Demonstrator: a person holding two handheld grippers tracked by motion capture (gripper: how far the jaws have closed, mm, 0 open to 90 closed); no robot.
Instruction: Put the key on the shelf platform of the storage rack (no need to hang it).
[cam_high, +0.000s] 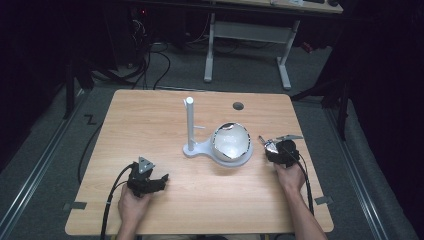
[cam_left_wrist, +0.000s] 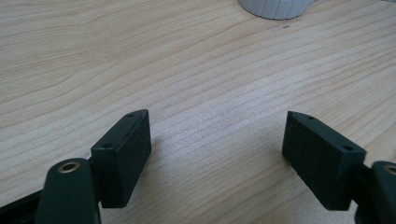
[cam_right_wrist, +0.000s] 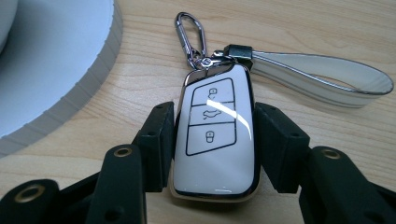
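A white car key fob (cam_right_wrist: 215, 135) with three buttons sits between the two jaws of my right gripper (cam_right_wrist: 214, 140), which is shut on its sides just above the wooden table. A silver carabiner clip (cam_right_wrist: 192, 35) and a white strap loop (cam_right_wrist: 322, 77) hang from the fob's far end. In the high view my right gripper (cam_high: 272, 146) holds the fob (cam_high: 270, 146) just right of a white stand (cam_high: 200, 149) with an upright post (cam_high: 190, 122) and a round bowl (cam_high: 231, 142). My left gripper (cam_high: 161, 180) rests open near the front left, jaws wide apart (cam_left_wrist: 217, 156) with nothing between them.
The wooden table (cam_high: 150, 120) has a small dark round hole (cam_high: 238, 106) near its far edge. The white stand's ribbed base edge (cam_left_wrist: 275, 8) lies ahead of the left gripper, and its rim (cam_right_wrist: 79, 88) lies left of the fob. Cables and a desk frame (cam_high: 247, 45) stand on the floor beyond.
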